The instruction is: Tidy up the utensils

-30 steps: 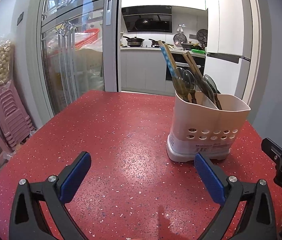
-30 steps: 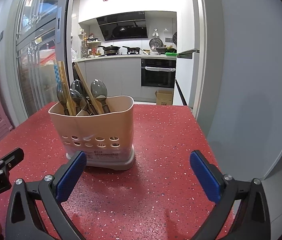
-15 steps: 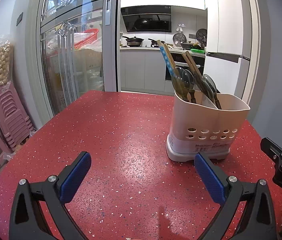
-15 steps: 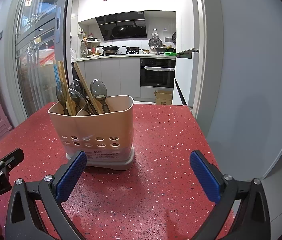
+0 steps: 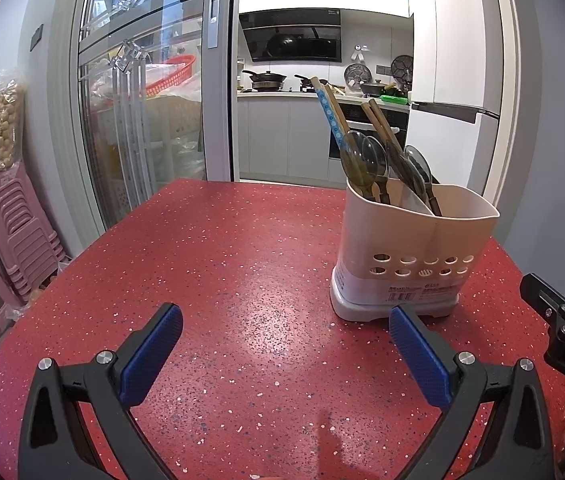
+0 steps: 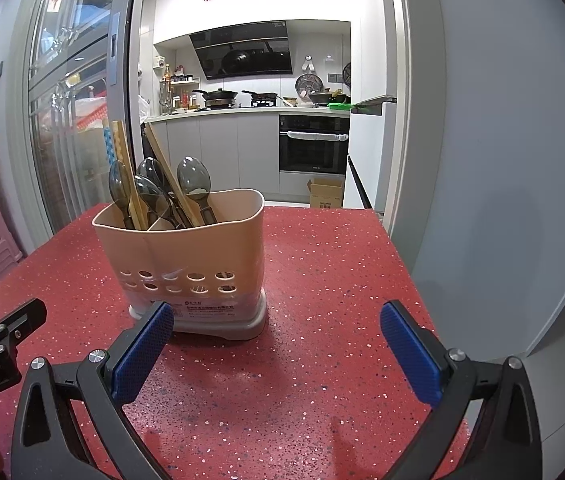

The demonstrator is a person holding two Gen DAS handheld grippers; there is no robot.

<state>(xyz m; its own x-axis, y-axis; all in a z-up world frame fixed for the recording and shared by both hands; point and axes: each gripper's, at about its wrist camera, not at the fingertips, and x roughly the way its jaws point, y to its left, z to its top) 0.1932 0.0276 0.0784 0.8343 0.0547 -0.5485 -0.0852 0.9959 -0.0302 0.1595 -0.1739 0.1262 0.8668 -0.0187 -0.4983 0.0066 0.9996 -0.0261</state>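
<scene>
Utensils, dark translucent plastic spoons [image 6: 193,181] and wooden chopsticks [image 5: 378,124], stand upright in your beige perforated plastic holder [image 5: 410,256] on the red speckled table [image 5: 242,280], just beyond your left gripper [image 5: 285,346] and right gripper [image 6: 277,340], both spread wide and empty.

One utensil holder [image 6: 186,256], four spoons [image 6: 193,178], several chopsticks [image 6: 162,160].

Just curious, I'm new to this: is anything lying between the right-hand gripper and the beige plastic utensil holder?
Nothing: in the right wrist view, only bare red speckled tabletop separates the right gripper from the beige plastic utensil holder.
</scene>
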